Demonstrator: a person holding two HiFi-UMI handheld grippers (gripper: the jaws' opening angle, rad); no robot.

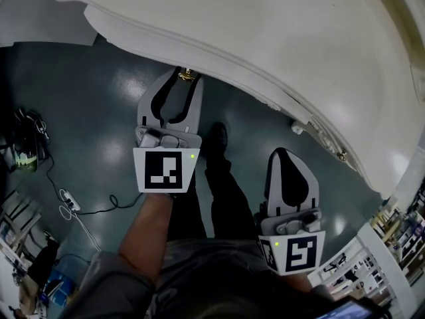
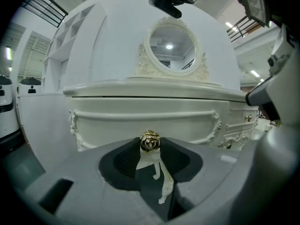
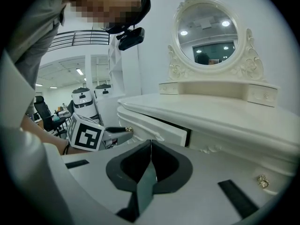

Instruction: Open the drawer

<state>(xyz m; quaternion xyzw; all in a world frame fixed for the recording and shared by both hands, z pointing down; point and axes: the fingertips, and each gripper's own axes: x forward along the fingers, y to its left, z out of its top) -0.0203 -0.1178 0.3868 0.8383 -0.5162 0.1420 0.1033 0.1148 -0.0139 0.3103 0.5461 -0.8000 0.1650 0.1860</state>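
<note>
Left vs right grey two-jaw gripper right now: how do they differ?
The left gripper is shut on the gold rose-shaped drawer knob; the right gripper is shut on nothing, jaws together. The left reaches the partly pulled-out white drawer; the right hangs apart from it, over the floor. Both are grey with black pads.

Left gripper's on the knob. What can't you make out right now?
- Inside the drawer: the tabletop covers it in the head view; the right gripper view shows only a dark gap.
- Stem of the knob: hidden behind the knob itself in the left gripper view.
</note>
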